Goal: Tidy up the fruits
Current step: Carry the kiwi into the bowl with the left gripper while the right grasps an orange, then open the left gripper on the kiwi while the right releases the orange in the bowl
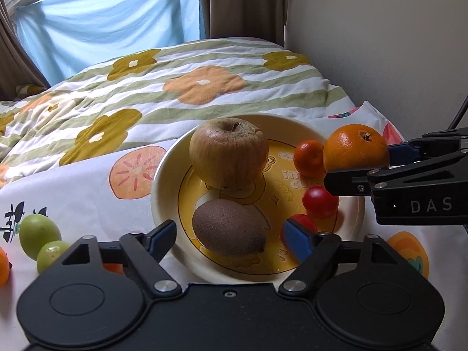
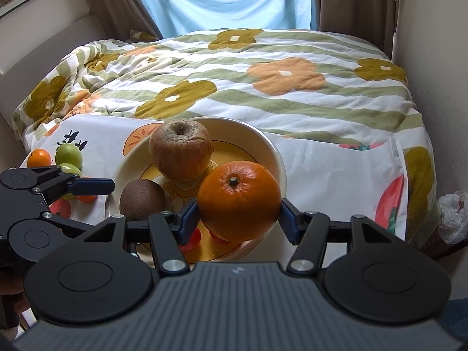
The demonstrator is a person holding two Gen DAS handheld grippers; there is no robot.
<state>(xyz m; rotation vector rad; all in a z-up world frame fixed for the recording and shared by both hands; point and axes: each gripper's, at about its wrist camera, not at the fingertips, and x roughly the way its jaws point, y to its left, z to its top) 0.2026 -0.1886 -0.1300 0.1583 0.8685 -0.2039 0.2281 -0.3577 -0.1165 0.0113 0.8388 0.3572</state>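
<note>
Your orange (image 2: 238,200) sits clamped between the right gripper (image 2: 237,219) pads at frame centre, over the plate (image 2: 275,152). Your left gripper (image 1: 231,237) stands wide and empty around the kiwi (image 1: 229,228). Red fruits beneath the orange are mostly hidden.

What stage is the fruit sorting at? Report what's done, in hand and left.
Done: the apple, kiwi, a small mandarin and red tomatoes lie in the plate. In hand: the right gripper holds the large orange over the plate; the left gripper is open around the kiwi. Left: the green fruits and small orange fruit beside the plate.
</note>
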